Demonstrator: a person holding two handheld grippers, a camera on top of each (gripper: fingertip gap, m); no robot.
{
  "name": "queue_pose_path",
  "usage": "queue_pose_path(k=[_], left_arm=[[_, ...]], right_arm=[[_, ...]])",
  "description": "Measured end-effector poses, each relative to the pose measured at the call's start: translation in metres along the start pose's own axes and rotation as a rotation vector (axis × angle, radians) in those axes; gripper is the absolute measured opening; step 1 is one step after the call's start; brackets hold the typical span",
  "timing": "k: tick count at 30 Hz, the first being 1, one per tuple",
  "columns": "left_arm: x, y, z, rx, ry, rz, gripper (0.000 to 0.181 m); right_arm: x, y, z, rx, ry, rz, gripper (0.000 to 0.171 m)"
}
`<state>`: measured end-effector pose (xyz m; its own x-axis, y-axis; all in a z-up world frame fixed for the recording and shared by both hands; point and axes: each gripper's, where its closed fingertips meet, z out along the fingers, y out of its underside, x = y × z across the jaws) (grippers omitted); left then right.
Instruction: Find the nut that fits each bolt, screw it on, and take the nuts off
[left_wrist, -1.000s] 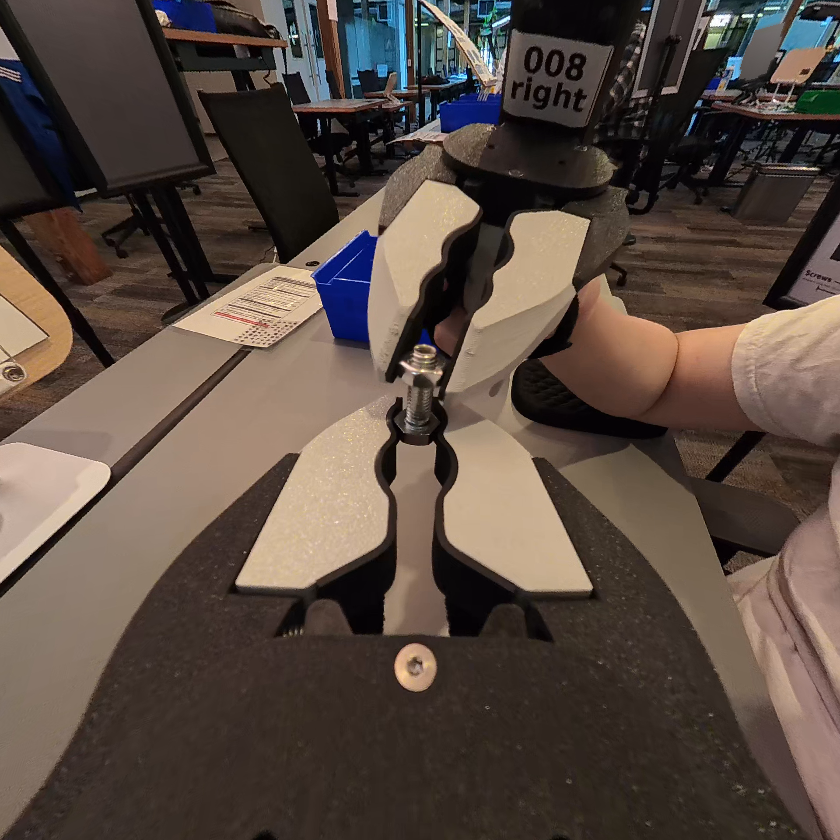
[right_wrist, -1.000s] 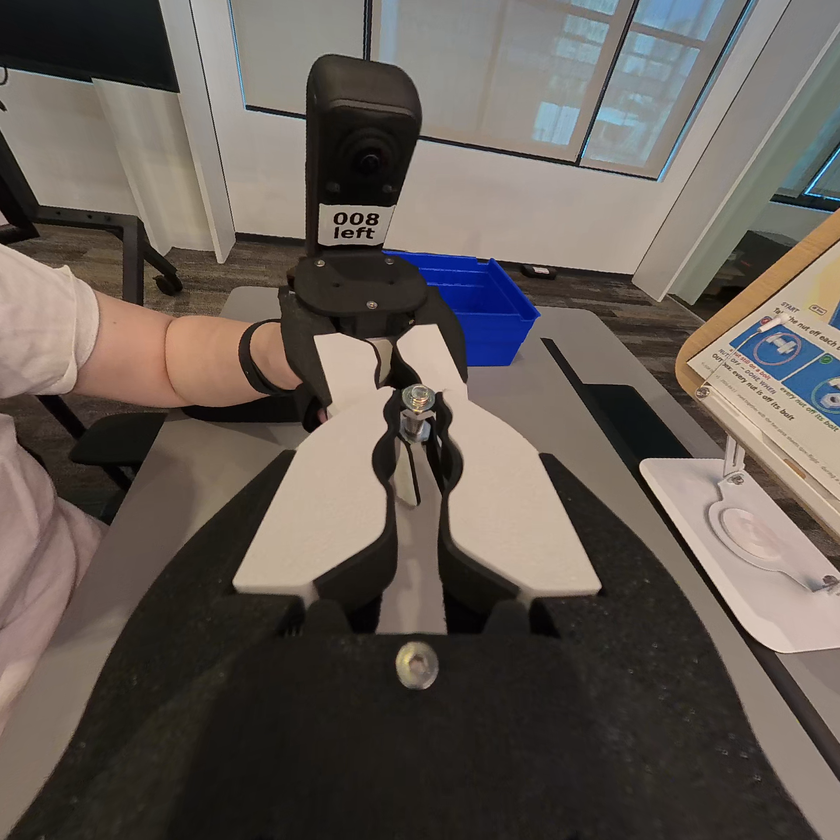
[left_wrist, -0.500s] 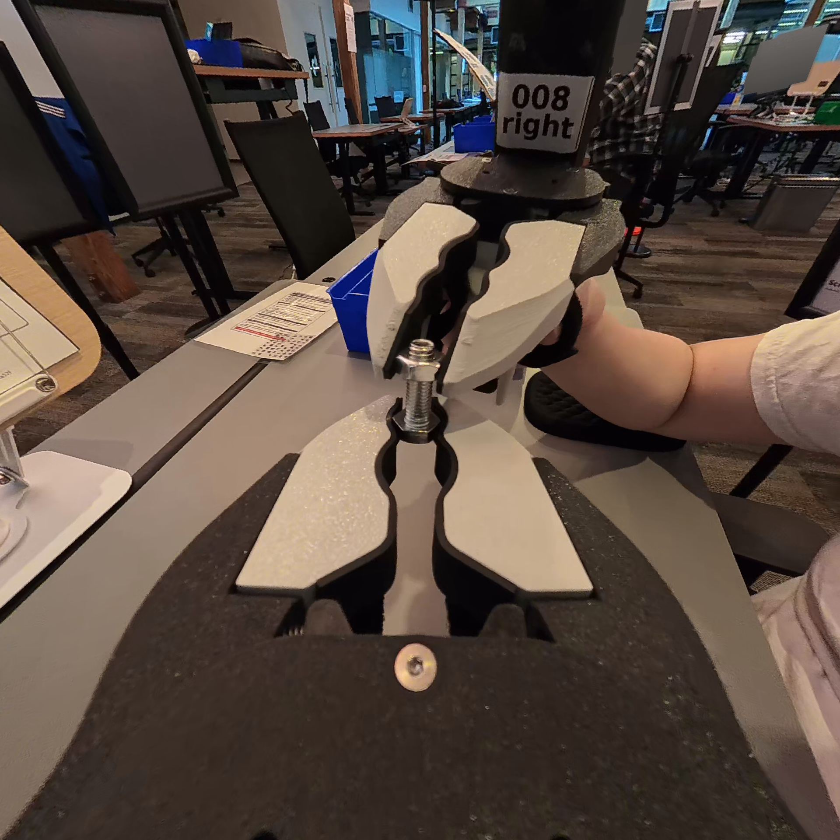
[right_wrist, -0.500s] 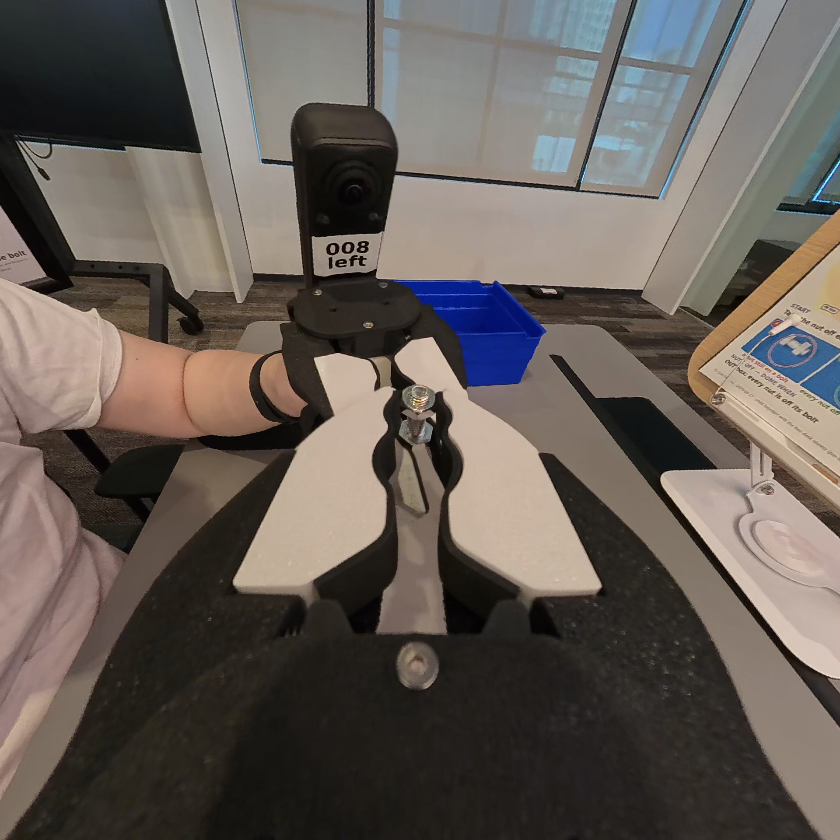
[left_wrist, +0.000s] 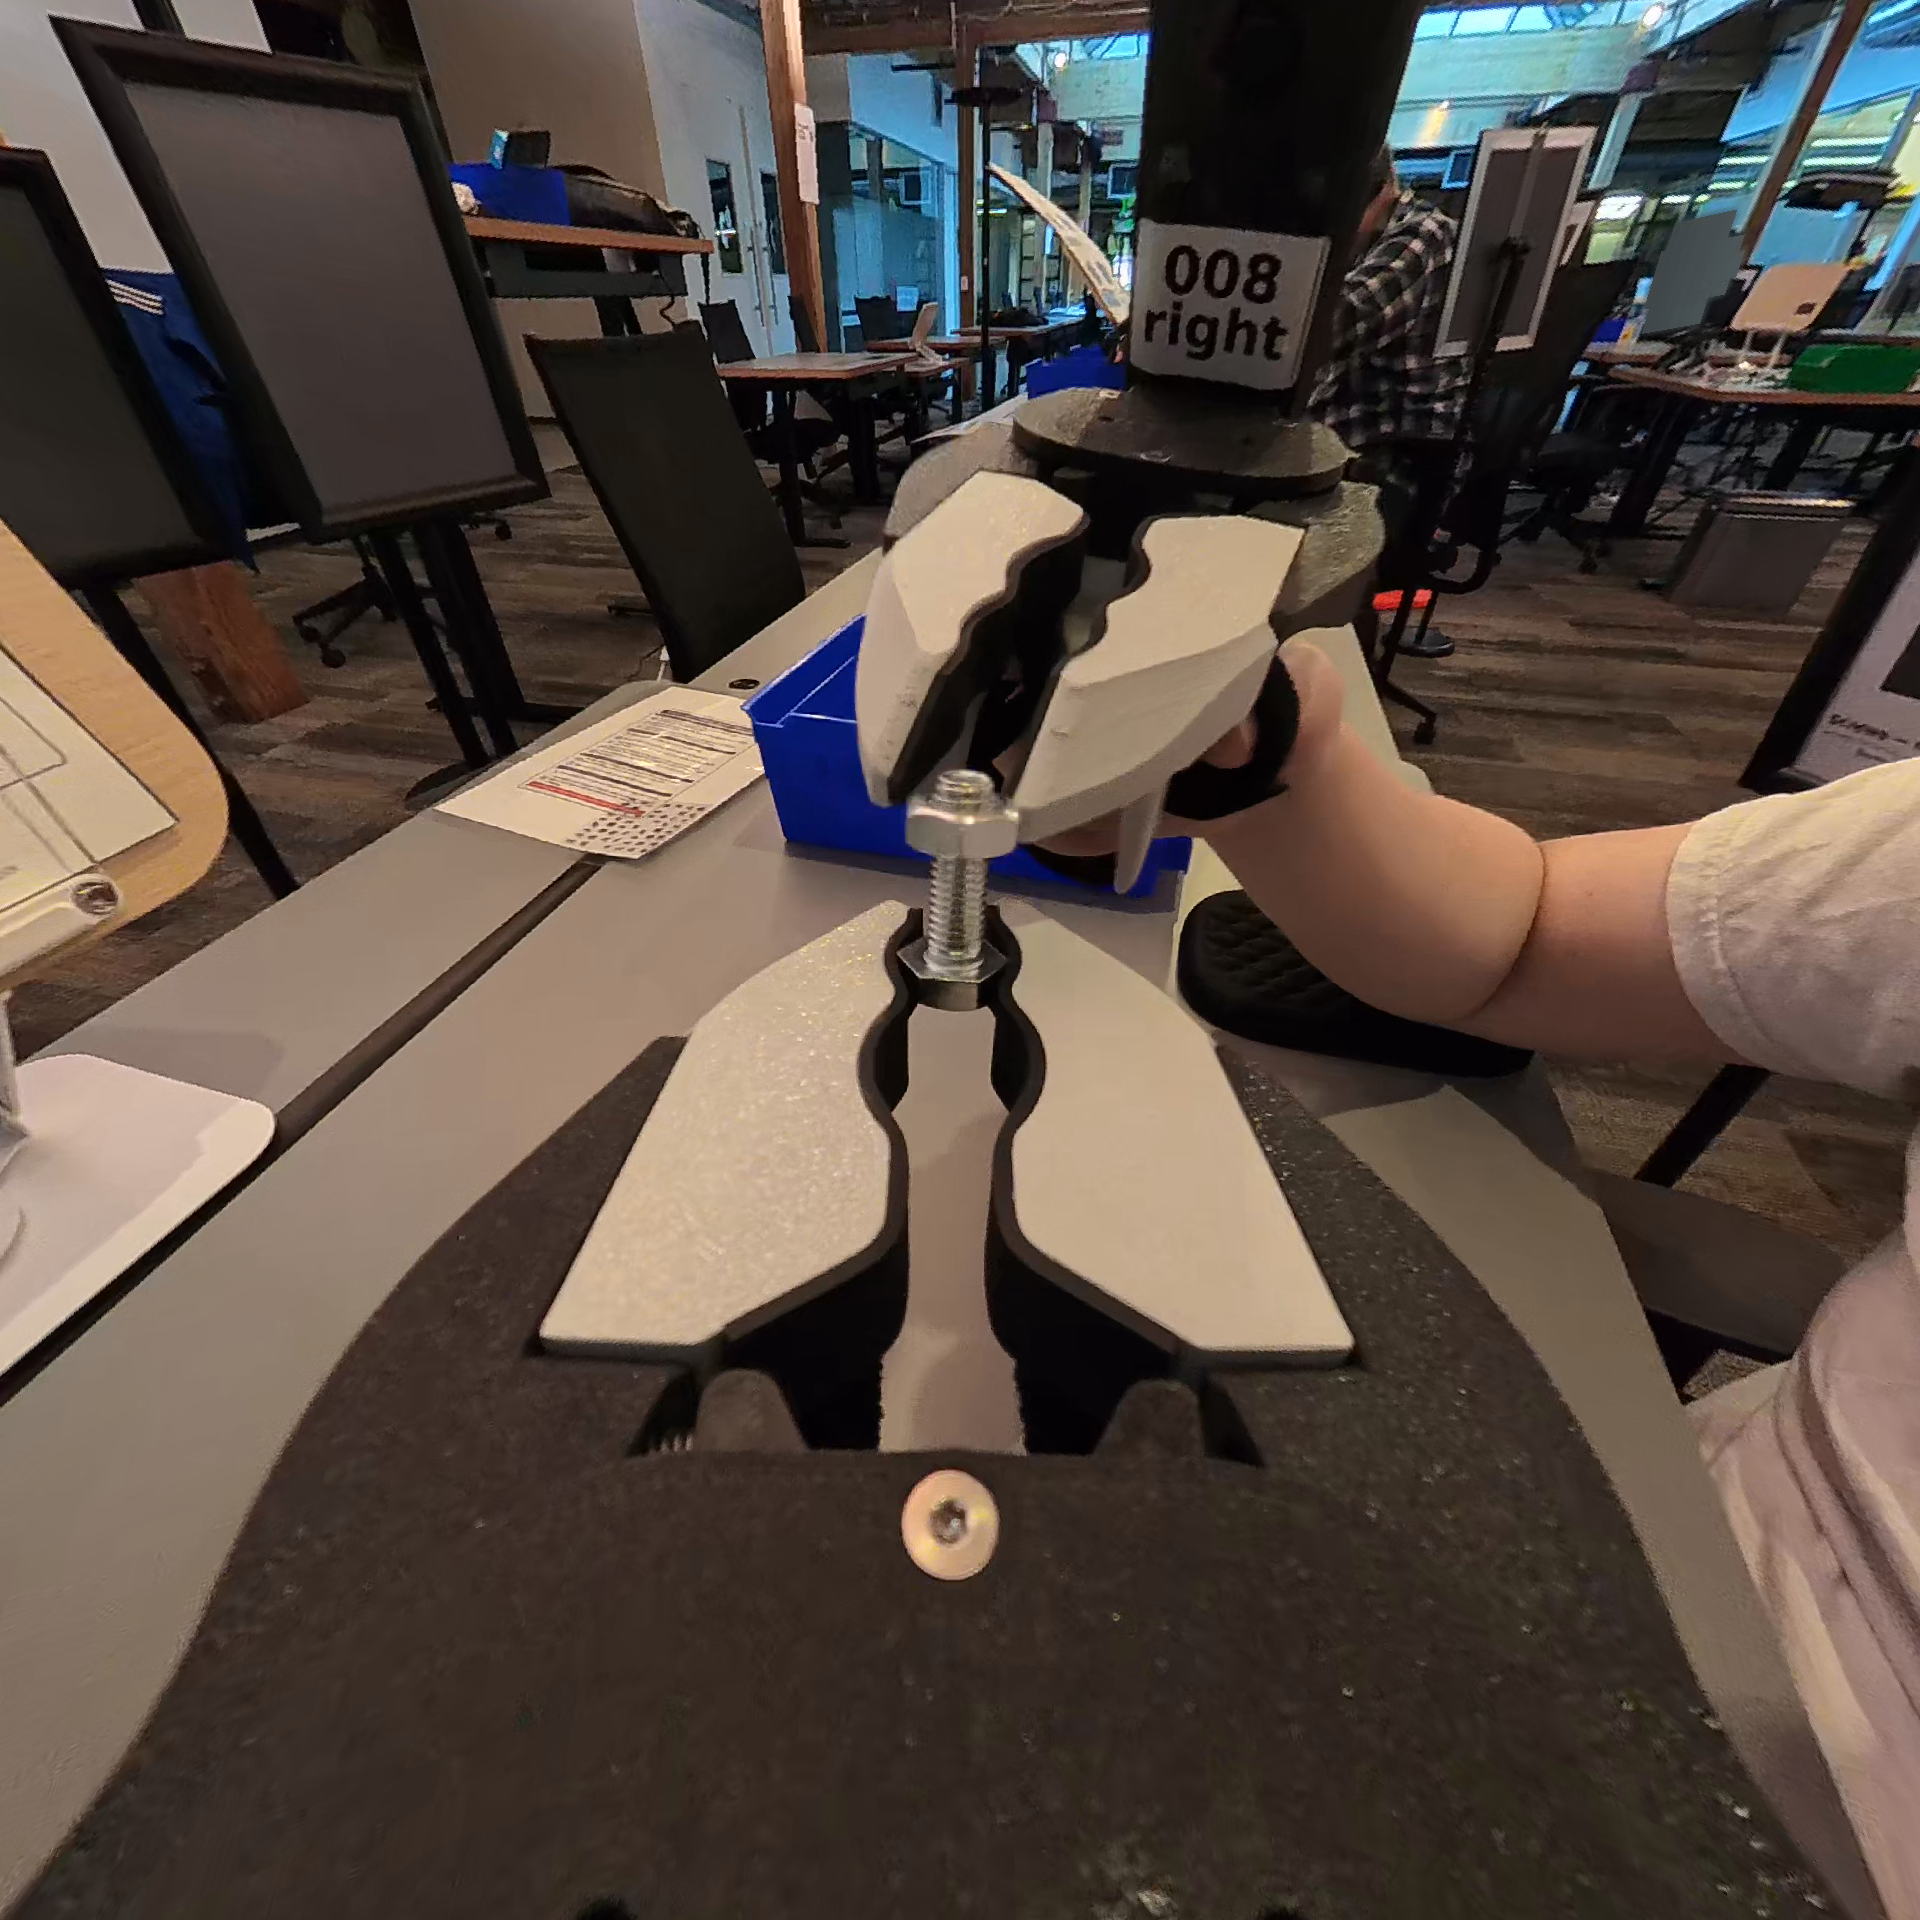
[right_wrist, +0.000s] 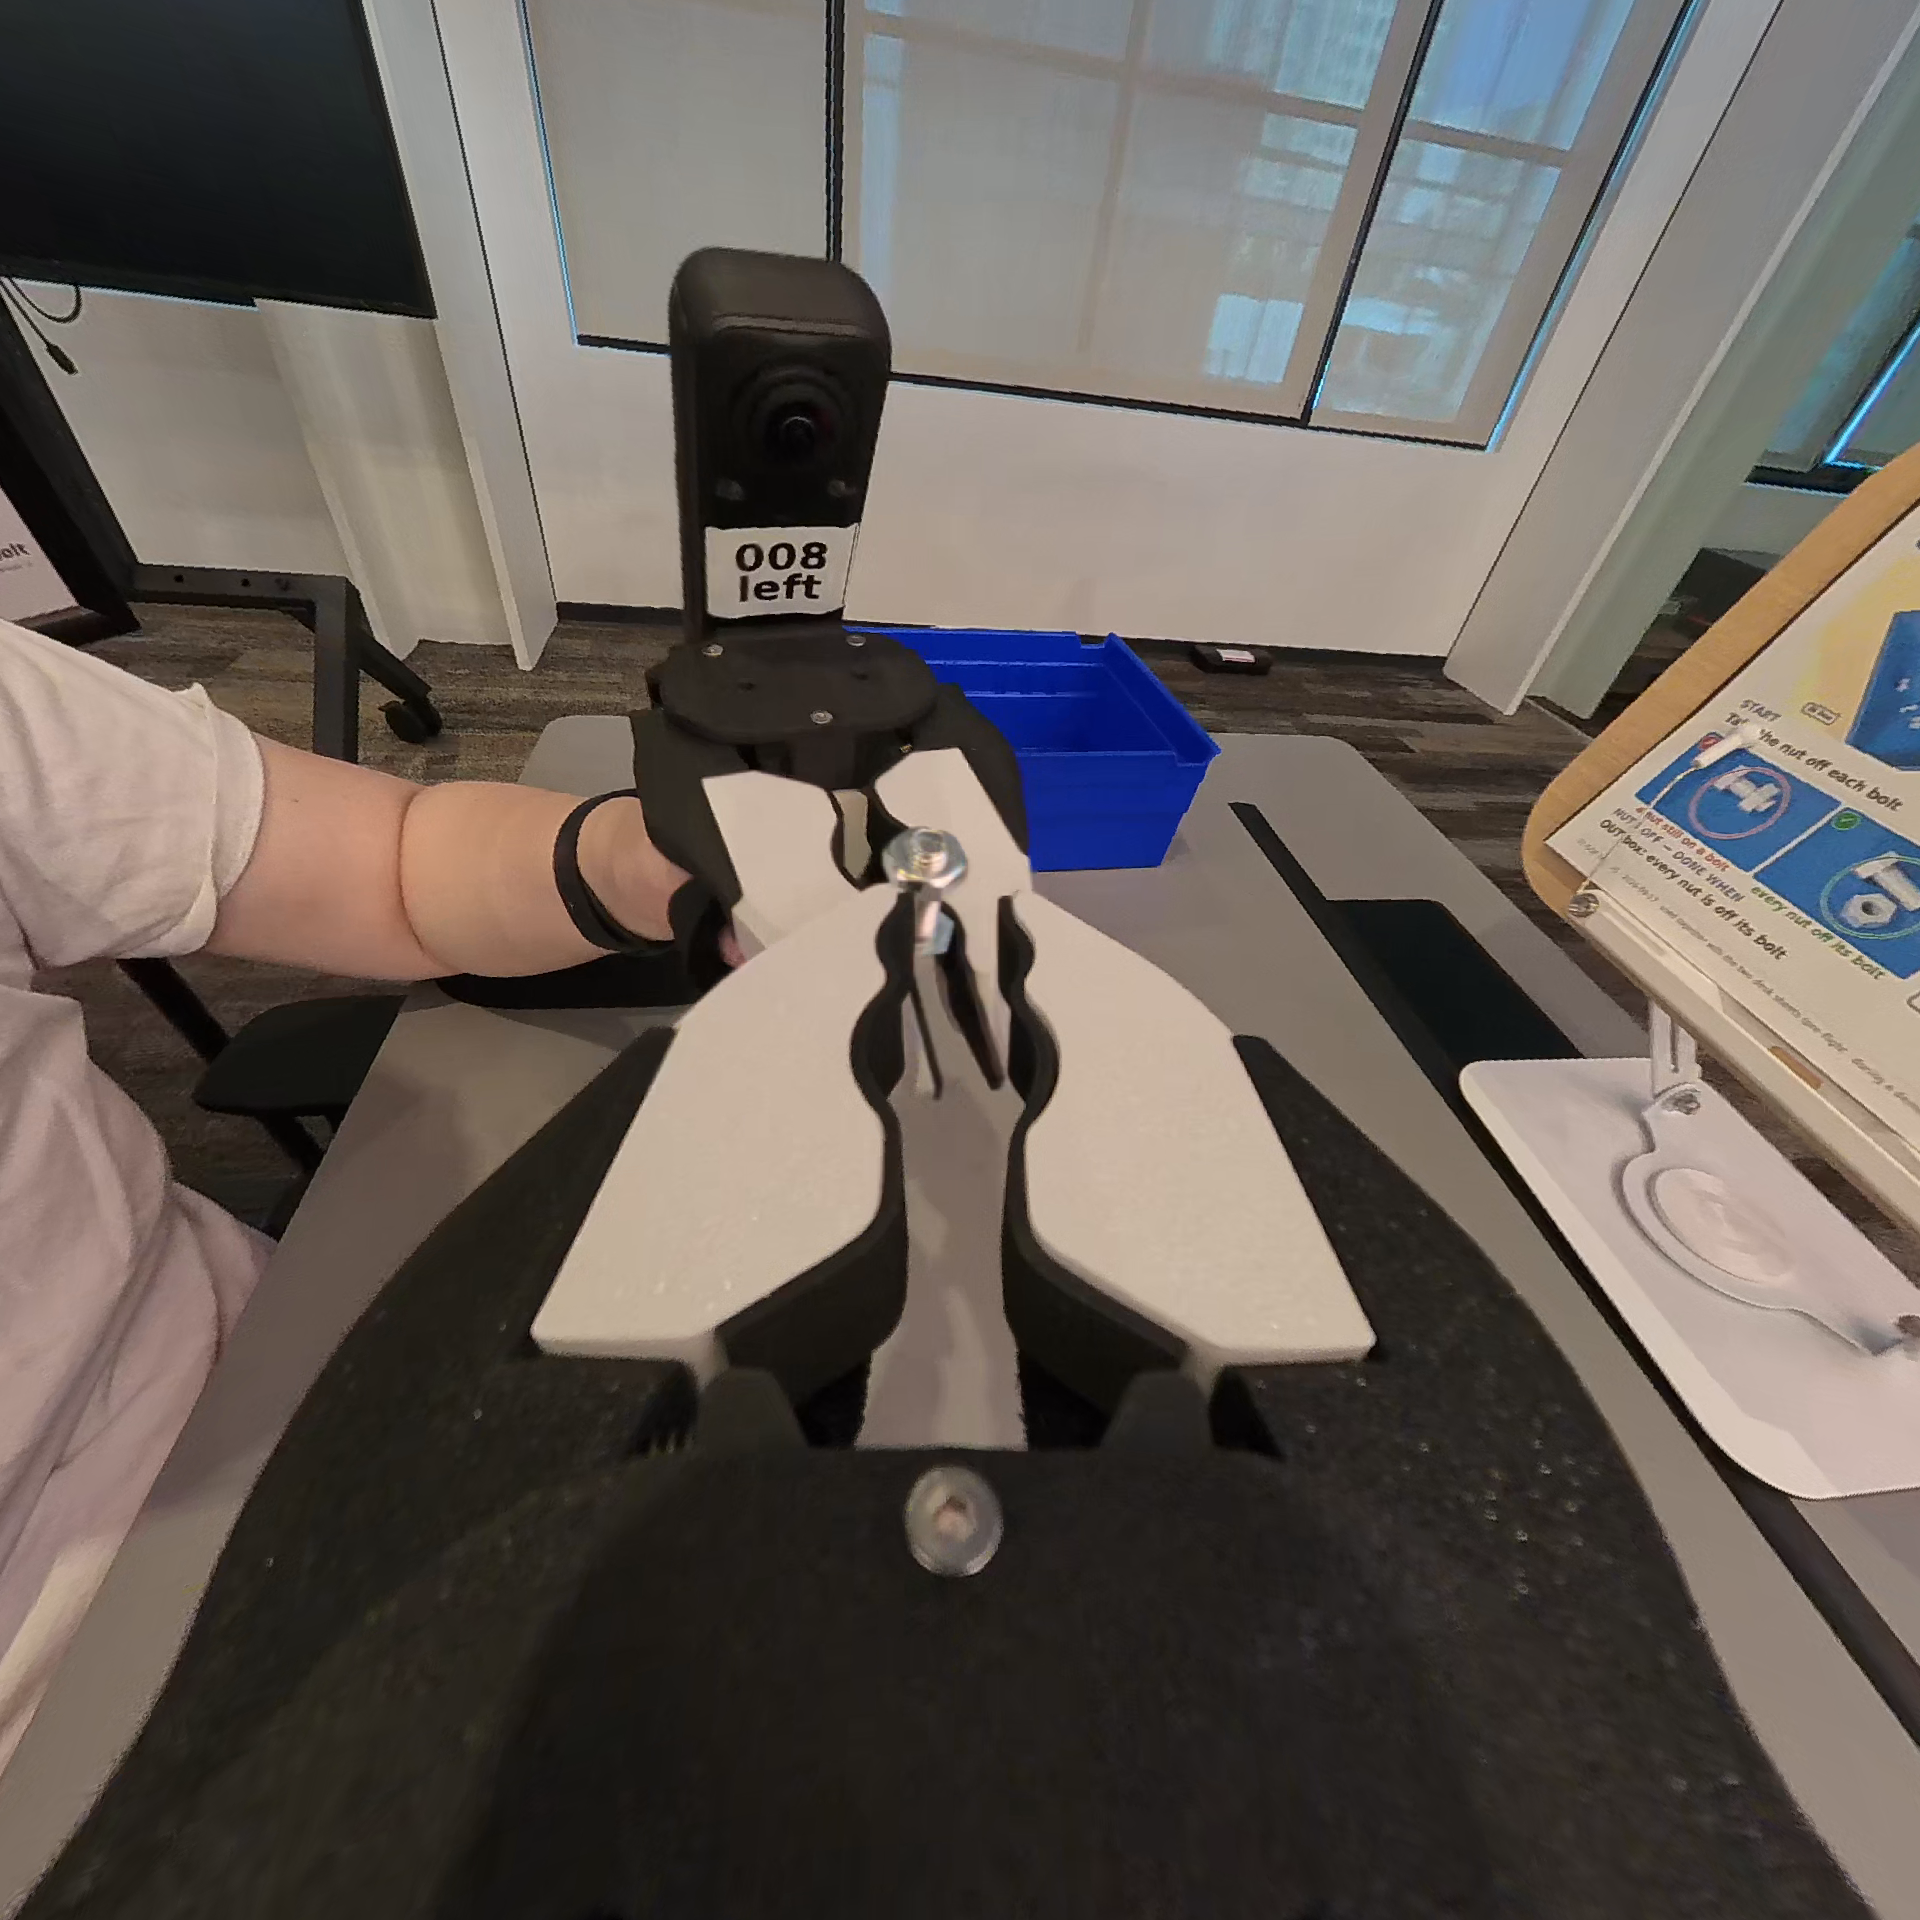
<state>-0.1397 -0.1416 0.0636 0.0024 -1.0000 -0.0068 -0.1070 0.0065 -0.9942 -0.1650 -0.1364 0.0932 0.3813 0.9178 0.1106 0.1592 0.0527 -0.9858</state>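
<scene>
My left gripper (left_wrist: 951, 961) clamps the head of an upright threaded silver steel bolt (left_wrist: 958, 914) above the grey desk (left_wrist: 665, 966). At twelve o'clock, my right gripper (left_wrist: 961, 795) pinches the silver hex nut (left_wrist: 961, 826) near the bolt's tip, jaws narrow. A blue plastic bin (right_wrist: 1091, 769) sits behind.

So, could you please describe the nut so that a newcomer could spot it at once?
Start at the grey table and the blue bin. In front of the bin, two grippers meet at an upright bolt. The nut is the silver hexagon near its top.

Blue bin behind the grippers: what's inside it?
In the right wrist view the blue bin shows only bare ribbed floor; its near part is hidden by its front wall and the left gripper. No loose nuts visible.
</scene>
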Motion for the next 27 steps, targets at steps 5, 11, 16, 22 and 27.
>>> queue_pose_path(k=[5,11,16,22,27], left_arm=[[0.001,0.002,0.002,-0.007,0.000,-0.002,0.010],[0.002,0.001,0.002,0.006,0.005,-0.020,0.010],[0.004,-0.005,-0.001,0.032,0.028,-0.051,0.010],[0.008,-0.004,0.002,0.028,0.032,-0.044,0.010],[0.006,-0.006,-0.001,0.035,0.034,-0.053,0.010]], right_arm=[[-0.010,-0.007,0.000,0.038,-0.045,0.010,0.015],[-0.003,-0.005,0.001,0.014,0.028,-0.035,0.018],[-0.001,-0.006,-0.003,0.016,0.022,-0.023,0.016],[-0.005,-0.005,0.004,0.014,0.035,-0.055,0.021],[0.000,-0.006,-0.003,0.032,0.012,-0.004,0.017]])
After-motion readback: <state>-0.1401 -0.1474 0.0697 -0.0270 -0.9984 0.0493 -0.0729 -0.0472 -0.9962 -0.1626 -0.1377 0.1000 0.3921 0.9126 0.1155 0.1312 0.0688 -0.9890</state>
